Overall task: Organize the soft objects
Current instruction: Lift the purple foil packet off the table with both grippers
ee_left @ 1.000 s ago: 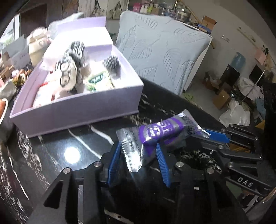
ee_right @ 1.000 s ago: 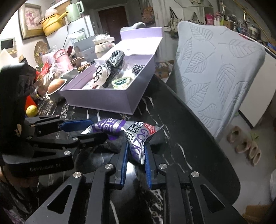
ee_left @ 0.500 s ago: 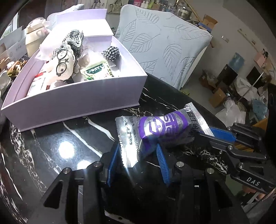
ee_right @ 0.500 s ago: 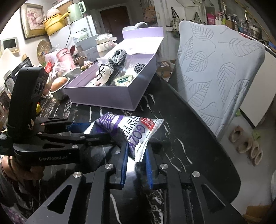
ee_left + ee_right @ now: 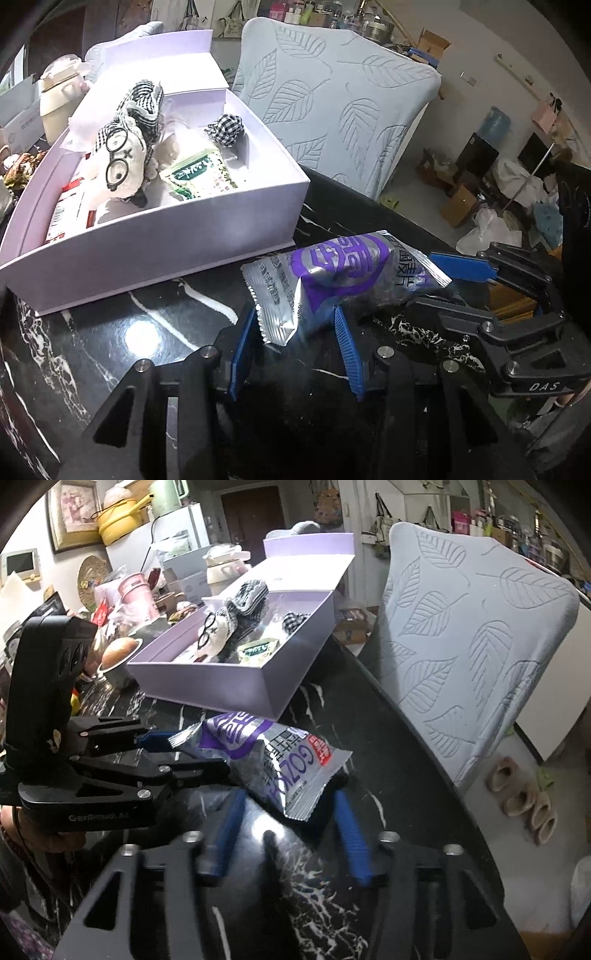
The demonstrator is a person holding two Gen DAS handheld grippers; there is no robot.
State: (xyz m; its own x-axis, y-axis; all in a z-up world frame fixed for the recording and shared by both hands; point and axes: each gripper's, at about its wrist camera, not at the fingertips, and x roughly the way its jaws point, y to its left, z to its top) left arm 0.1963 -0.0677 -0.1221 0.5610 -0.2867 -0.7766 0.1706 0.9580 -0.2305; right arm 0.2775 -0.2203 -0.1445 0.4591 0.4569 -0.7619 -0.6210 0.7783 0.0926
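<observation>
The right gripper [image 5: 286, 805] shows blurred fingers [image 5: 225, 827]. The packet [image 5: 332, 280] hides the table under it. The toy [image 5: 122, 166] covers part of the box [image 5: 166, 240] floor.

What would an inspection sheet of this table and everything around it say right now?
Surface: black marble table, glossy, with a lamp glare.
Job's things: purple snack packet above the table; open lilac box holding a plush toy, a green packet and a checked ball.
Clutter: bowl, pink cup and jars beyond the box.
Grippers: left gripper clamps the packet; right gripper jaws opening, pads off the packet.
Cables: nothing seen.
Surroundings: leaf-patterned chair, slippers.
</observation>
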